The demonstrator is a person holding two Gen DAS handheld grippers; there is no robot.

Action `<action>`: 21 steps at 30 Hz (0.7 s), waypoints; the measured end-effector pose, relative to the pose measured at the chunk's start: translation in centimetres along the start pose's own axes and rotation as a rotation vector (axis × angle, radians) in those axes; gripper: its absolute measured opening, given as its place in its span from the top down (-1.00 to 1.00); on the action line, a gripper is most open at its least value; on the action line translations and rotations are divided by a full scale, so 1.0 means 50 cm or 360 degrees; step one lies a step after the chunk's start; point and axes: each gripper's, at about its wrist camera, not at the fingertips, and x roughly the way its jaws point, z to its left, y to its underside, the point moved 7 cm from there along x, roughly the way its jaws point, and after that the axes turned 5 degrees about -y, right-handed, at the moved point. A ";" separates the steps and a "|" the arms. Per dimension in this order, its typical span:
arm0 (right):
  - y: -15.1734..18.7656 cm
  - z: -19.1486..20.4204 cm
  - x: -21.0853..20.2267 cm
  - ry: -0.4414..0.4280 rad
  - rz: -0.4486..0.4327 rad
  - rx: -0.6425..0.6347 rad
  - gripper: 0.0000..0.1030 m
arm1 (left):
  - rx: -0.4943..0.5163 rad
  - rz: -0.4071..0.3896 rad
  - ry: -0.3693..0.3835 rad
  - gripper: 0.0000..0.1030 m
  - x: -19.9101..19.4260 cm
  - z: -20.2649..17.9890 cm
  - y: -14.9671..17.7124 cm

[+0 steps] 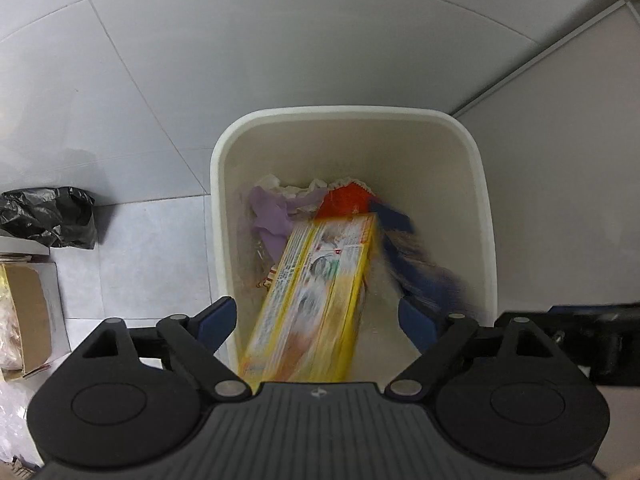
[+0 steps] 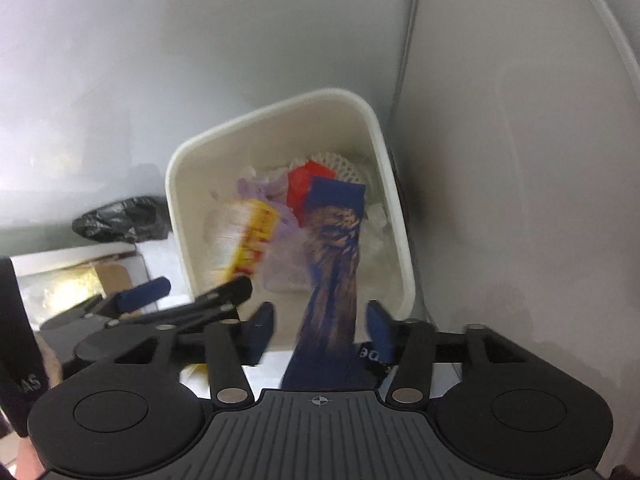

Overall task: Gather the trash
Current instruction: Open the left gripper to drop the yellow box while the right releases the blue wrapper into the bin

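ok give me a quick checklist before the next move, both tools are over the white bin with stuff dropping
1. Left tool open, pads clear of the yellow box: ok, there is a gap on both sides.
2. Right tool open, pads clear of the blue packet: ok.
3. Yellow box heading inside the white bin: ok, its far end is already below the rim.
4. Blue packet fully inside the bin: cannot tell, its near end runs under the tool, out of view.
5. Both items settled: not ok, both are motion-blurred.
6. Room left in the bin: ok, the purple and red trash sits low.
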 end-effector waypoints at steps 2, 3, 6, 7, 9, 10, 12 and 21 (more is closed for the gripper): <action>-0.006 0.000 -0.009 -0.0007 0.0002 0.0004 -0.15 | 0.0002 0.0003 -0.0009 -0.73 0.001 -0.001 -0.008; -0.006 0.000 -0.011 -0.0008 0.0001 0.0004 -0.15 | 0.0001 0.0005 -0.0011 -0.74 0.003 0.001 -0.012; -0.002 0.000 -0.020 -0.0007 -0.0003 -0.0005 -0.15 | -0.0006 0.0010 -0.0008 -0.75 0.001 0.001 -0.013; -0.002 0.002 -0.016 -0.0008 -0.0003 -0.0008 -0.15 | -0.0008 0.0011 -0.0008 -0.75 0.001 0.000 -0.016; -0.007 -0.002 0.001 -0.0010 -0.0001 -0.0016 -0.16 | -0.0010 0.0011 -0.0010 -0.76 0.003 0.002 -0.015; -0.006 -0.002 0.004 -0.0012 -0.0001 -0.0020 -0.16 | -0.0011 0.0012 -0.0011 -0.76 0.003 0.003 -0.014; -0.008 -0.004 -0.003 -0.0020 0.0002 -0.0027 -0.16 | -0.0016 0.0013 -0.0007 -0.76 0.002 0.003 -0.013; 0.002 0.015 -0.020 -0.0048 -0.0029 -0.0047 -0.26 | -0.0032 -0.0011 -0.0005 -0.79 -0.021 0.019 -0.001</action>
